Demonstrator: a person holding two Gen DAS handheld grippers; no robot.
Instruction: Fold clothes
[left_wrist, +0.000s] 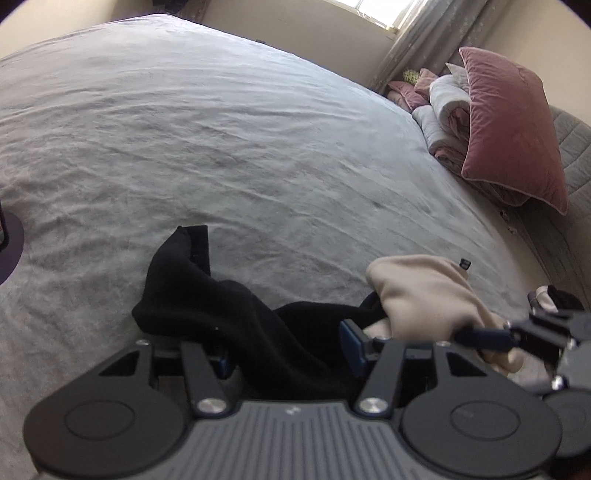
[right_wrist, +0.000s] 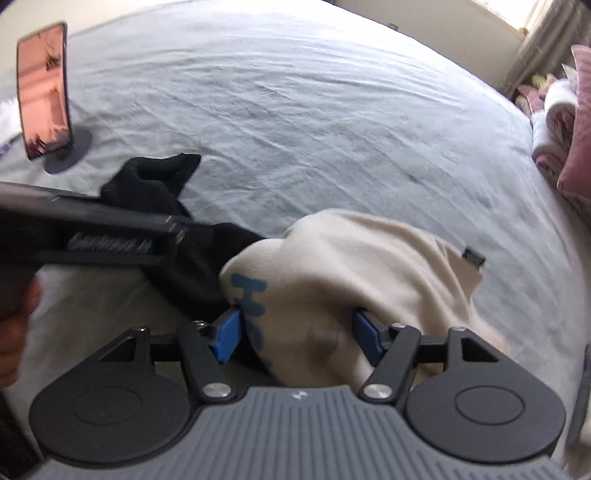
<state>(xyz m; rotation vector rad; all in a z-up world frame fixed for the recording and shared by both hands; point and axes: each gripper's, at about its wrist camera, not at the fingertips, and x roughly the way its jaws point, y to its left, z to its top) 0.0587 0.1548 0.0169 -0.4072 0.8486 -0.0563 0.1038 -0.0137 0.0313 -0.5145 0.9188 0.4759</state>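
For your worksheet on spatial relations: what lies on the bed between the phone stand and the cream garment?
A crumpled black garment lies between the phone stand and the cream garment, seen in the right wrist view.

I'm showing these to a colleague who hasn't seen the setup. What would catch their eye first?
Probably the two crumpled garments on the grey bed: a black garment between the left gripper jaws, and beside it a cream garment with blue lettering between the right gripper jaws. Next, the pink pillow at the bed's far right and the phone on a stand at its left.

Left hand-held gripper (left_wrist: 288, 354) apparently open over black garment (left_wrist: 221, 310), beige garment (left_wrist: 424, 291) beside, grey bed (left_wrist: 221, 147)
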